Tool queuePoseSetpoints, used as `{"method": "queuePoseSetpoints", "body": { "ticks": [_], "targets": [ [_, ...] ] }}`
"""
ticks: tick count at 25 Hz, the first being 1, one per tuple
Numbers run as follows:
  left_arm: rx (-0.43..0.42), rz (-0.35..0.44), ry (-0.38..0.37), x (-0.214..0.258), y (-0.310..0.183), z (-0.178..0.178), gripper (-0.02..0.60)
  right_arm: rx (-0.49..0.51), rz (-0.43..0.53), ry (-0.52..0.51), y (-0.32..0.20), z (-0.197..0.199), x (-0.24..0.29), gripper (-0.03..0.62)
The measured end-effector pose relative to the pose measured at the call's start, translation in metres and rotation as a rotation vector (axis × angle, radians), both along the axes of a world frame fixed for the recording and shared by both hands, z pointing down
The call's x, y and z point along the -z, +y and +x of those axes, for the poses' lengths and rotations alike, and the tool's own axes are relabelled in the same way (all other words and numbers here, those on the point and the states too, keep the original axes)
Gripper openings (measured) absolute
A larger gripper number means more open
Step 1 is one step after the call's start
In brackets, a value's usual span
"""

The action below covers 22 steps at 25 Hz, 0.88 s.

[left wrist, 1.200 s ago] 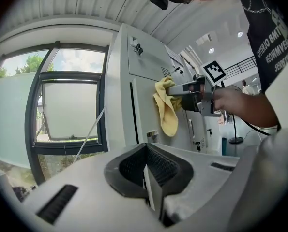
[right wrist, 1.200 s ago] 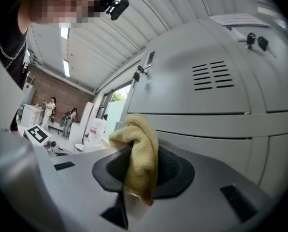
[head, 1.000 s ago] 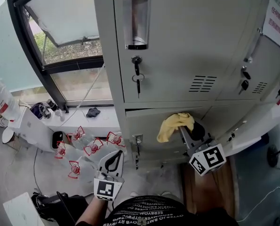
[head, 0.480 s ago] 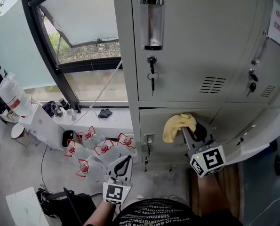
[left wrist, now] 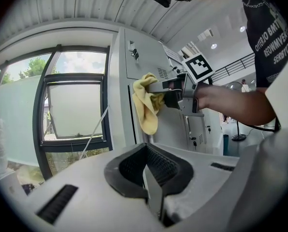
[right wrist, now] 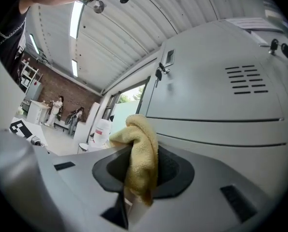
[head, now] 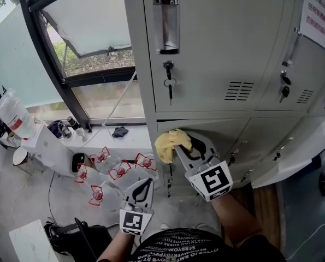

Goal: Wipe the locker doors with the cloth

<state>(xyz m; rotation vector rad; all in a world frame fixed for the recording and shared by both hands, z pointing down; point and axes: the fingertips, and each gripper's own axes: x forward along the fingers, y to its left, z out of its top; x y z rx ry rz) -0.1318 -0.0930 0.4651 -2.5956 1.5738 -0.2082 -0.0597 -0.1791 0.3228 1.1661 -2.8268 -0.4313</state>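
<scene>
A yellow cloth (head: 169, 143) is pinched in my right gripper (head: 179, 147), which is shut on it and presses it against the lower locker door (head: 228, 131) near that door's left edge. The right gripper view shows the cloth (right wrist: 139, 154) bunched between the jaws, with the upper door (right wrist: 221, 81) and its vent slots above. My left gripper (head: 141, 191) hangs low by my body with its jaws shut and nothing in them. From the left gripper view the cloth (left wrist: 146, 105) shows at the locker's front corner.
The upper locker door has a key (head: 168, 83) in its lock and a handle recess (head: 166, 25). An open window (head: 88, 42) lies to the left. Several red-and-white items (head: 110, 168) lie on the floor below the sill. A white notice (head: 320, 18) hangs at the upper right.
My right gripper has slid the cloth leftward along the lower door, from its middle to near its left edge. The left gripper has hardly moved.
</scene>
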Motion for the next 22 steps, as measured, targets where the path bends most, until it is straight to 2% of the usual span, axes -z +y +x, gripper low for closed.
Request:
{"method": "queuePoseSetpoints", "body": {
  "ticks": [3, 5, 9, 12, 17, 20, 22],
  "targets": [
    [-0.013, 0.003, -0.007, -0.001, 0.003, 0.004, 0.005, 0.032, -0.050, -0.007, 0.003, -0.012, -0.018, 0.087],
    [-0.015, -0.007, -0.009, -0.002, 0.004, 0.005, 0.005, 0.020, -0.065, -0.009, 0.001, -0.006, -0.030, 0.087],
    [-0.016, -0.009, -0.024, -0.007, 0.005, 0.002, 0.005, -0.060, -0.109, 0.001, -0.006, 0.039, -0.057, 0.087],
    [-0.008, -0.034, -0.004, -0.005, 0.003, -0.002, 0.005, -0.144, -0.143, -0.007, -0.015, 0.083, -0.073, 0.089],
    [0.003, -0.025, -0.001, 0.000, -0.001, -0.005, 0.005, -0.283, -0.194, -0.022, -0.025, 0.154, -0.094, 0.091],
    [0.014, -0.026, -0.003, -0.003, -0.004, -0.007, 0.005, -0.314, -0.217, -0.044, -0.028, 0.173, -0.098, 0.091],
    [0.021, -0.037, 0.006, -0.004, -0.005, -0.006, 0.005, -0.302, -0.219, -0.057, -0.028, 0.166, -0.097, 0.091]
  ]
}}
